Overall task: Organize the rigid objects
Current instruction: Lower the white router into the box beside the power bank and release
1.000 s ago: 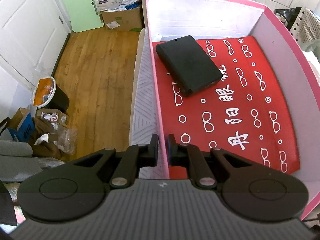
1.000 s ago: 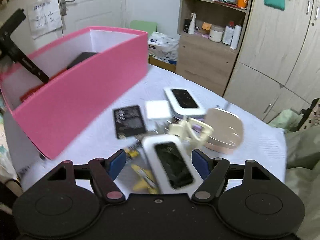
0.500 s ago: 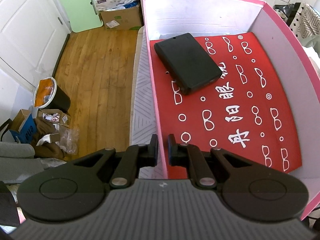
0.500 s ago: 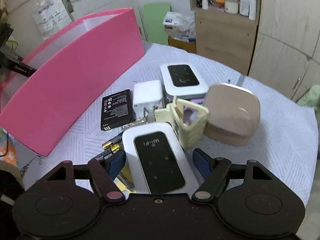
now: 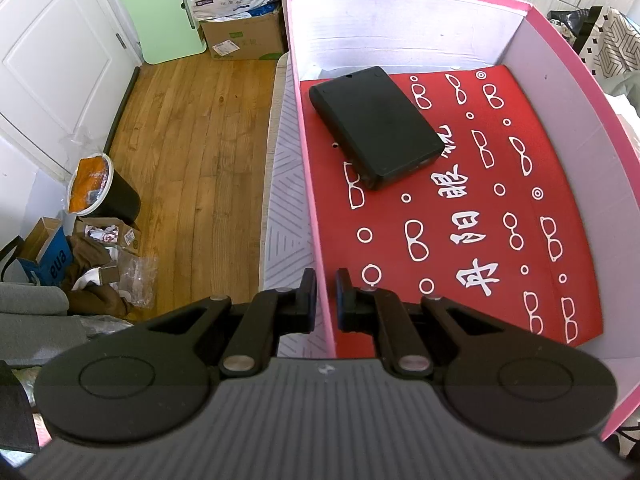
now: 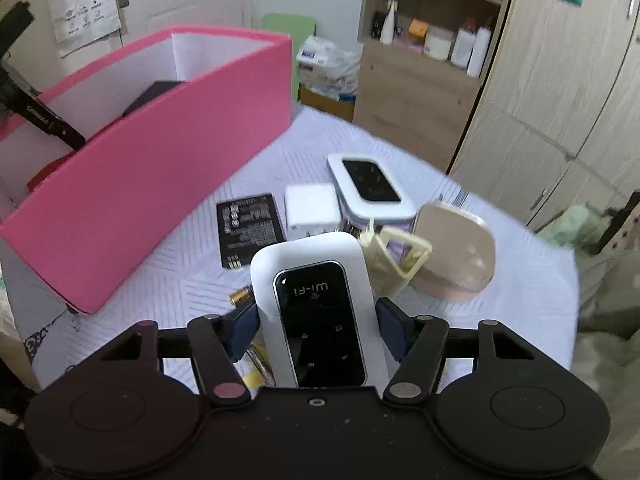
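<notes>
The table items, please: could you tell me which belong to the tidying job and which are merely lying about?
Job:
Wi-Fi router in the right tool
second router
battery pack
white charger
beige case
pink box, wall pinched by the left tool

Lying about:
bin
cardboard box
shelf bottles

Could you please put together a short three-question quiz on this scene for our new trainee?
1. True or false: the left tongs are clamped on the side wall of the pink box.
2. Multiple choice: what do the right tongs hold? A) the black battery B) the white Wi-Fi router C) the beige case
3. Fill in: the only loose item lying on the red liner inside the box is a ____ slab-shaped device.

Key: 1 true; 2 B; 3 black.
</notes>
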### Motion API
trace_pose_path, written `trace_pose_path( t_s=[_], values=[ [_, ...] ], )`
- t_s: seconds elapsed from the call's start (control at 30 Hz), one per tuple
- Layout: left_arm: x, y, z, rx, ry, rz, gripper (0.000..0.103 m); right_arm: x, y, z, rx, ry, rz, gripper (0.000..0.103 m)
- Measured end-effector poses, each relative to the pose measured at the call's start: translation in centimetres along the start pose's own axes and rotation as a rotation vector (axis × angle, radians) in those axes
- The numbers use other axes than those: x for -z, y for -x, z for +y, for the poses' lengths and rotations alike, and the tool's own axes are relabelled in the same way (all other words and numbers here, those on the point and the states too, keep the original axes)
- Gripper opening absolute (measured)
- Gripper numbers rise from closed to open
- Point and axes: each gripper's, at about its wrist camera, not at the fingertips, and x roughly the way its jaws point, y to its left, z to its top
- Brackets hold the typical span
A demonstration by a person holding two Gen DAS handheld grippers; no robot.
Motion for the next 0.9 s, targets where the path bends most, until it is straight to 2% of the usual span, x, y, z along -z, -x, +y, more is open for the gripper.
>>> trace_pose_path(
  t_s=[0.2,0.47,0.7,0.9],
  values=[
    [-0.1,-0.1,-0.1,-0.005,-0.023,0.011,0.007,-1.4,2.3,0.9,0.019,0.027,-0.069,0.068],
    [0.0,1.1,0.0,0.017,-0.047,0.038,0.008,-4.7,5.0,2.3,-0.011,0.096,-0.172,0.068],
    [0.6,1.6,0.1,0.012,-0.042,0.026,0.006,-8.4,6.3,5.0,-0.124,0.21,-0.251,0.068],
    [0.5,1.6,0.2,0.014,-0.029,0.024,0.006,-11.6,4.8,9.1,-0.207,0.377,-0.267,0.068]
  ],
)
